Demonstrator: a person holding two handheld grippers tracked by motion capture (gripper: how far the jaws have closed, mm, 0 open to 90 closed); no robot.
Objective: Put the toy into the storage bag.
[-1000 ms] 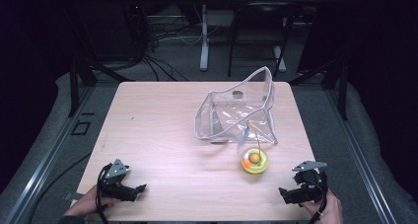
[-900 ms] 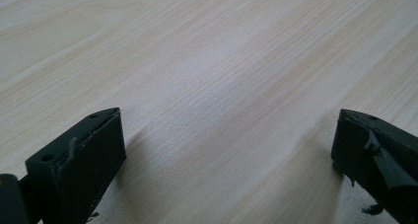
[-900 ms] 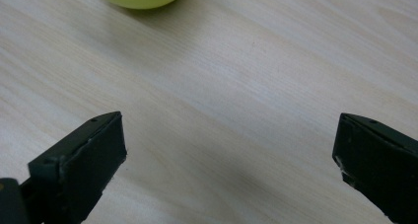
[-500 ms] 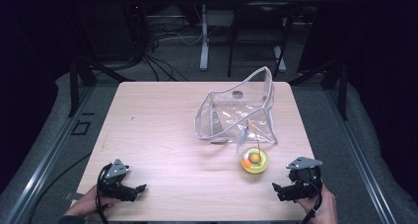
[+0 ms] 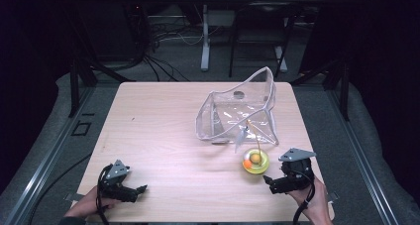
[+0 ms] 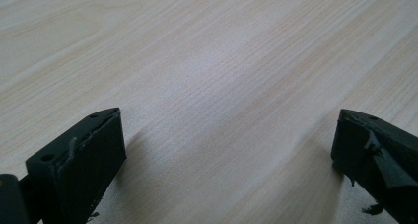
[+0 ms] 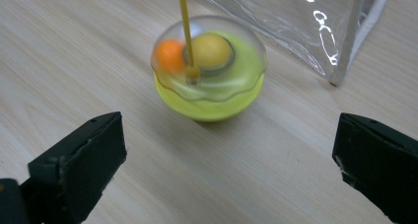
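The right claw (image 5: 269, 181) has crept leftward along the surface's near edge toward the yellow spinning-top toy (image 5: 255, 161), jaws wide and empty, suggesting a grasp next, while the left claw (image 5: 140, 190) waits open, also empty.

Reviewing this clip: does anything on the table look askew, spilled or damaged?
Nothing spilled or visibly broken. The clear plastic pouch sits crumpled and lopsided, one corner standing higher than the rest. The yellow-green domed toy with a thin yellow stick stands upright beside it, its stick leaning slightly.
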